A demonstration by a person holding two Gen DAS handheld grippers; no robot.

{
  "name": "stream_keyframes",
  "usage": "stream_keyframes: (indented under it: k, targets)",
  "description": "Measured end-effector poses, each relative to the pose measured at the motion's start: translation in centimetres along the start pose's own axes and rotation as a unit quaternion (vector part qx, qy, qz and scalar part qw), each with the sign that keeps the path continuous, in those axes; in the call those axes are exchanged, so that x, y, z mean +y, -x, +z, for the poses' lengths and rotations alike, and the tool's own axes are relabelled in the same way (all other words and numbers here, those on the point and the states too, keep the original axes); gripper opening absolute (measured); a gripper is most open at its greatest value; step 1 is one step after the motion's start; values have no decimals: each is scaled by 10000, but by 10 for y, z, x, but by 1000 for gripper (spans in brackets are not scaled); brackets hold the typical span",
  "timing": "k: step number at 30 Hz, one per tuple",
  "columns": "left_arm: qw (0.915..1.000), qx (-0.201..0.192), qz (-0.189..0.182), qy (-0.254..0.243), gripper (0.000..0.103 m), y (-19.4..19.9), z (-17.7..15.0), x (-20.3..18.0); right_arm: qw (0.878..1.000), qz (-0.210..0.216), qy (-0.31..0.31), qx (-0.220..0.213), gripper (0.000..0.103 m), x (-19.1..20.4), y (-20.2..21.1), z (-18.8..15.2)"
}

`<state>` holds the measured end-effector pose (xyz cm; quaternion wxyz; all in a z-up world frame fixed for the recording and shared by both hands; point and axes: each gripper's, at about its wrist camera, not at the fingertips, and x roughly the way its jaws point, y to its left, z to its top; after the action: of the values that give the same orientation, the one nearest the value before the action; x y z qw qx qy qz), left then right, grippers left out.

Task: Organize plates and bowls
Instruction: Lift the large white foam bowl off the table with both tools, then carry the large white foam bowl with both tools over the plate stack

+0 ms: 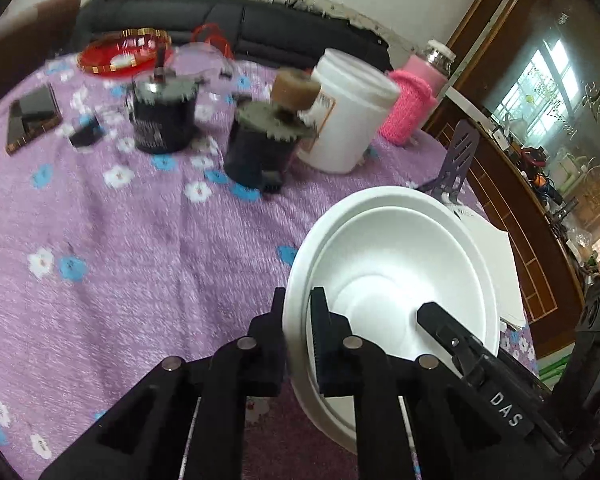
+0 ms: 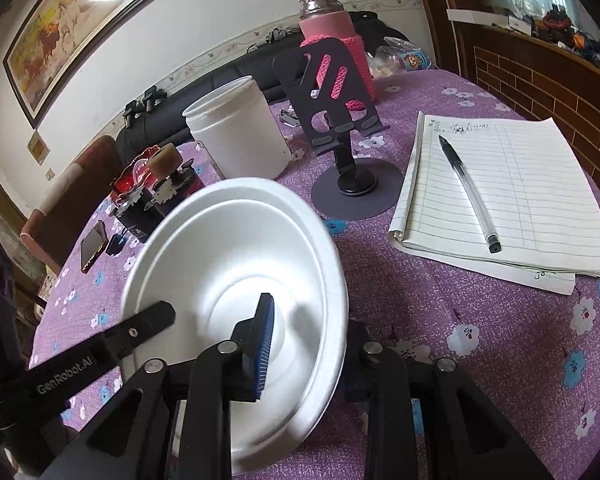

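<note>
Gripping opposite rims of the nested white bowls [image 1: 396, 280], tilted above the purple tabletop [image 1: 140, 248], the left claw [image 1: 298, 320] and right claw [image 2: 308, 328] are each clenched on thin, light, crushable foam, best pinched gently at the rim.

A purple floral cloth [image 2: 480, 320] covers the table, where a pen [image 2: 468, 194] lies across a lined notepad [image 2: 532, 200] beside a dark phone stand [image 2: 340, 128]. Behind the stand are a white tub [image 2: 240, 136] and a pink-sleeved bottle [image 2: 332, 24]. A phone [image 2: 93, 246] lies near the table's far edge.
</note>
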<state>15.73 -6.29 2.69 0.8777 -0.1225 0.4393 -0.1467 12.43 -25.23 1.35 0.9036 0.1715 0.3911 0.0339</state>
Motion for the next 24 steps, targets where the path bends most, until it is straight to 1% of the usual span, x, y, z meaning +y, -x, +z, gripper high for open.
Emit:
stream_keyframes:
  k: [3,6,7,9,11,15,18,22,24]
  targets:
    - [9998,-147,108,-79,11,11,3,-5,10000,13,52,-35,22,5,3,1]
    - [9994,-263,210,-98,11,28,4,-11,9999,86,-21,-51,22,10,13,3]
    - [9991,-275,273,-152,11,37,4,-14,9999,127,-43,-49,22,12,20,4]
    - [9987,-349,285,-244,11,55,4,-18,9997,204,-38,-87,22,17,32,4]
    - [9979,-466,325,-325,11,76,2,-21,9993,364,-29,-124,22,23,50,1]
    - [9947,-747,481,-523,11,119,-15,-31,9986,472,61,-227,23,37,79,-11]
    - [9921,-948,508,-641,11,150,-28,-36,9978,605,59,-253,23,46,98,-25]
    - [9878,-1206,570,-803,11,188,-48,-37,9964,789,71,-309,23,59,123,-45]
    - [9857,-1289,667,-858,11,203,-57,-35,9955,865,114,-358,23,68,135,-54]
